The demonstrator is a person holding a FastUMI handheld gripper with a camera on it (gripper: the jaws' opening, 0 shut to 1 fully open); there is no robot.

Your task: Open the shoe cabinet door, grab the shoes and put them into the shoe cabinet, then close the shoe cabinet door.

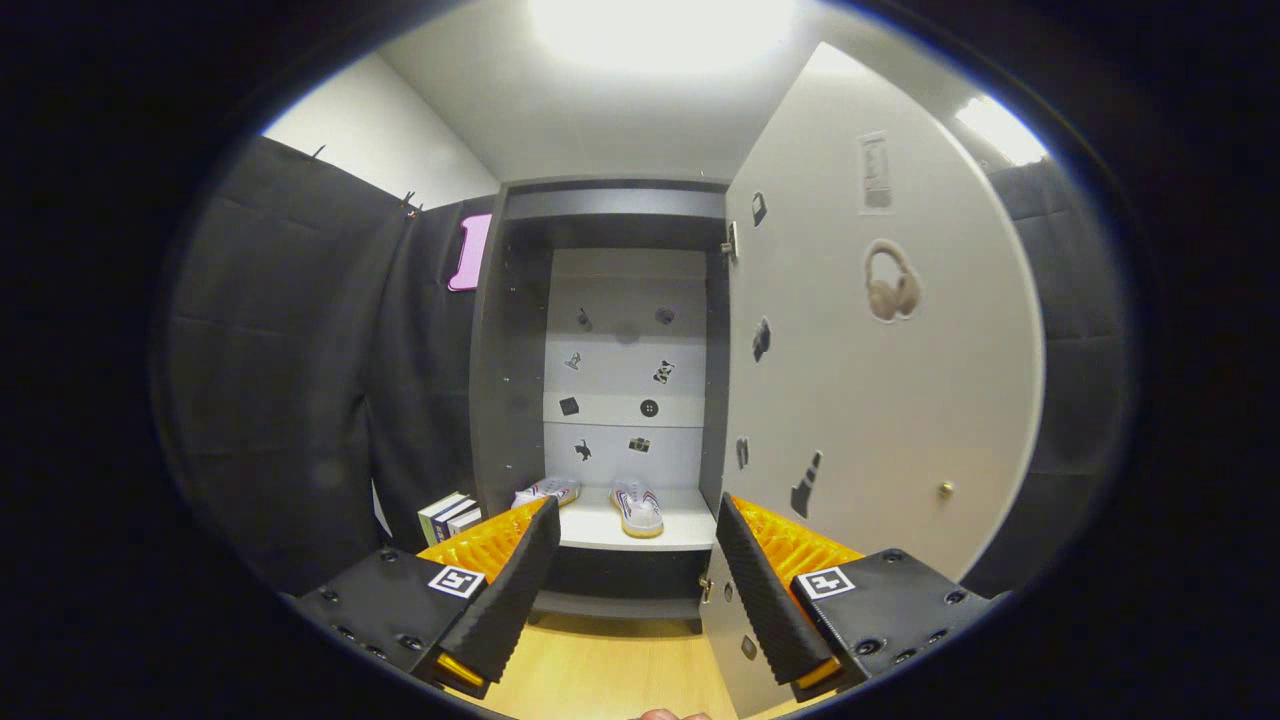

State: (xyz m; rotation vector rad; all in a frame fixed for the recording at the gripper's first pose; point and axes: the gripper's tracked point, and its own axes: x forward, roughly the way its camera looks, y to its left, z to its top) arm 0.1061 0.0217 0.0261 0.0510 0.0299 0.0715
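Observation:
The shoe cabinet stands ahead with its pale door swung wide open to the right. A small round knob sits low near the door's free edge. Two light-coloured shoes rest on the bottom shelf: one shoe points toward me, the other shoe lies at the shelf's left. My gripper is open, its fingers spread wide with nothing between them, well back from the shelf. The right finger overlaps the door's lower hinge-side edge in view.
Black cloth walls flank the cabinet on both sides. A few upright books stand on the floor left of the cabinet. Wooden floor lies below the fingers. Stickers dot the door and cabinet back panel.

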